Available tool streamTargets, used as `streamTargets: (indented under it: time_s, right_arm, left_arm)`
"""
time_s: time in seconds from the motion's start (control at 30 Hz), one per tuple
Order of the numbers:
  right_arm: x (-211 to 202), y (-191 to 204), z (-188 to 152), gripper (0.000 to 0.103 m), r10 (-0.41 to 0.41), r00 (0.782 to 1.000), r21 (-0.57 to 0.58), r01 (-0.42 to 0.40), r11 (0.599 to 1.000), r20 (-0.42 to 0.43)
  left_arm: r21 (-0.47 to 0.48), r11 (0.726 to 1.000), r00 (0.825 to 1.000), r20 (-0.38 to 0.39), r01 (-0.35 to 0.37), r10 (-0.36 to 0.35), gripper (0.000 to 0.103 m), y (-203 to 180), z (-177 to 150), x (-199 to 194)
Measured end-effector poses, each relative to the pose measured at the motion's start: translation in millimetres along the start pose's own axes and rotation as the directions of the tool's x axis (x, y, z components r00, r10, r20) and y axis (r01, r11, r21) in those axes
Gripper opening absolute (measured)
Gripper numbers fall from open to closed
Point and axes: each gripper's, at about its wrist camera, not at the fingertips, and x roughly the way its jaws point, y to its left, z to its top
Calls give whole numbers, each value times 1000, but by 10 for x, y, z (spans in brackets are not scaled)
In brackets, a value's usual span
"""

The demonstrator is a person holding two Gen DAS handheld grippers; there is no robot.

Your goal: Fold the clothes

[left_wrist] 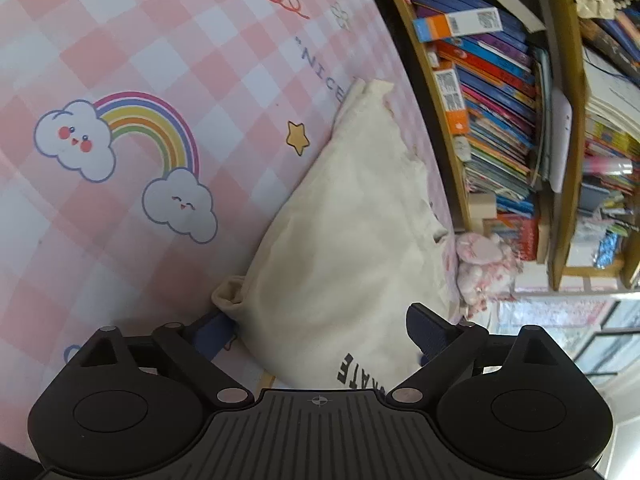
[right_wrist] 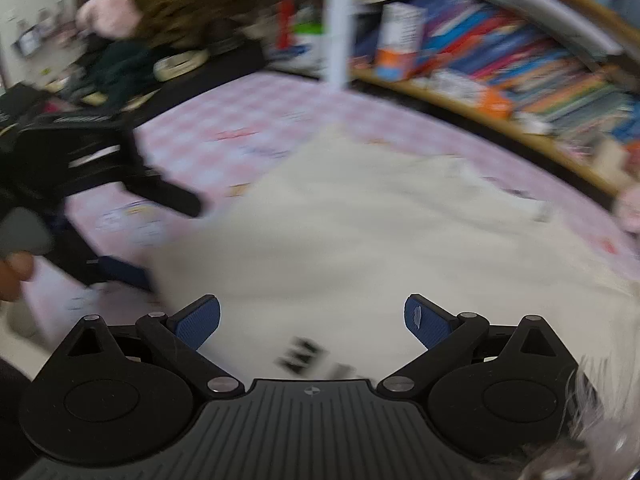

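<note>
A cream garment with black lettering lies folded on a pink checked sheet printed with a rainbow and clouds. My left gripper is open and straddles the garment's near end. Its left finger is at the cloth's bunched corner and its right finger is over the cloth. The right wrist view is blurred. There my right gripper hangs open above the same garment with nothing between its blue pads. The left gripper's black body shows at the garment's left edge, with a hand behind it.
A wooden bookshelf packed with colourful books runs along the sheet's far side. A pink plush toy lies by the shelf. A white post and dark clutter stand at the back. Pale fur shows at the lower right.
</note>
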Motion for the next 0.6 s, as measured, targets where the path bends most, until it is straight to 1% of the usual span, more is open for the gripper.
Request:
streamTargets:
  time_s: [0.03, 0.07, 0.13, 0.17, 0.2, 0.23, 0.27, 0.3, 0.37, 0.4, 0.43, 0.5, 0.57, 0.6]
  right_arm:
    - [48, 71, 37, 89, 25, 1000, -14, -26, 1000, -12]
    - [91, 139, 67, 83, 42, 999, -31, -43, 999, -23]
    - [168, 267, 117, 79, 58, 997, -71, -61, 996, -42]
    - [207, 332, 142, 74, 66, 996, -90, -71, 993, -52]
    - [237, 388, 164, 71, 75, 995, -106, -81, 991, -60]
    - [263, 438, 186, 66, 87, 994, -120, -95, 988, -68]
    - [297, 487, 202, 65, 101, 992, -135, -112, 985, -80]
    - [331, 533, 211, 65, 115, 989, -151, -128, 980, -94]
    - [402, 627, 225, 58, 137, 983, -184, -158, 970, -121]
    - [438, 674, 227, 57, 142, 981, -204, -168, 965, -133]
    - [478, 720, 229, 53, 145, 979, -223, -175, 959, -146]
    - [553, 785, 226, 48, 140, 975, -251, -182, 951, -175]
    - [618, 831, 214, 42, 123, 973, -272, -175, 946, -197]
    - [636, 832, 212, 41, 119, 972, -272, -172, 947, -200]
  left_arm:
    - [8, 1000, 1000, 0, -3, 3, 95, -4, 7, -8]
    - [20, 1000, 1000, 10, -22, 22, 95, -18, 12, -41]
    - [55, 997, 997, 50, -57, 54, 95, -48, 41, -141]
    - [73, 995, 996, 72, -65, 59, 95, -61, 62, -198]
    - [84, 995, 995, 90, -54, 47, 95, -69, 88, -249]
    - [95, 994, 994, 108, -44, 34, 95, -76, 114, -299]
    - [106, 994, 992, 121, -37, 24, 95, -85, 139, -341]
    - [114, 993, 992, 123, -38, 24, 95, -94, 159, -358]
    - [122, 991, 992, 118, -56, 41, 95, -88, 175, -364]
    - [116, 991, 992, 113, -60, 47, 95, -71, 177, -362]
    - [105, 993, 993, 107, -60, 49, 95, -46, 183, -358]
    - [84, 995, 994, 96, -59, 51, 95, -1, 195, -353]
    - [73, 996, 994, 96, -55, 48, 95, 23, 216, -367]
    - [71, 996, 994, 95, -53, 46, 95, 26, 225, -369]
